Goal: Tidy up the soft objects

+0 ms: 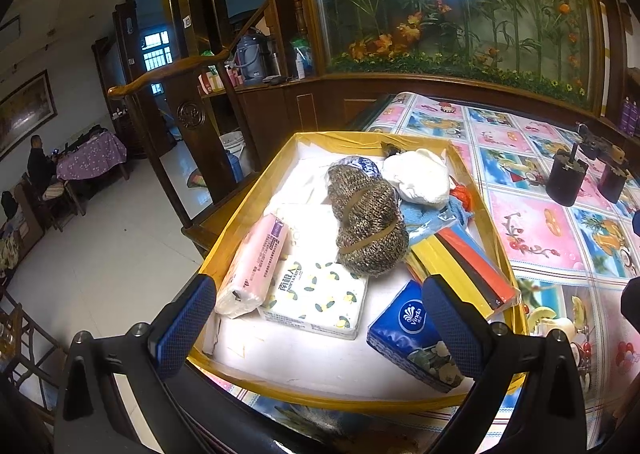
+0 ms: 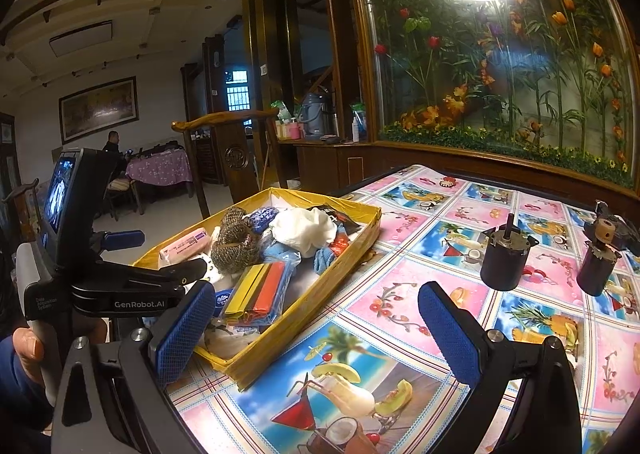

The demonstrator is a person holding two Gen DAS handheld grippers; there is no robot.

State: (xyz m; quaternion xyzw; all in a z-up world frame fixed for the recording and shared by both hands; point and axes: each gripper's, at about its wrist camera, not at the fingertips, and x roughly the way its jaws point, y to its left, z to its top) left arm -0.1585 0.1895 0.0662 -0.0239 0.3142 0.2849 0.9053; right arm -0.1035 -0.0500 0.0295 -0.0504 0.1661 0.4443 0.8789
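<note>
Two grippers, left gripper (image 1: 320, 318) and right gripper (image 2: 316, 328), both jaws wide and empty; best lowered squarely over the blue tissue pack (image 1: 412, 338) inside the yellow tray (image 1: 496, 222).

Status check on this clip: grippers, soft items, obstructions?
Left gripper open, empty, over yellow tray. Right gripper open, empty, above tablecloth. Soft items in tray. Nothing blocking.

Left wrist close above yellow tray (image 1: 248, 210); right wrist beside, both sharing it.
</note>
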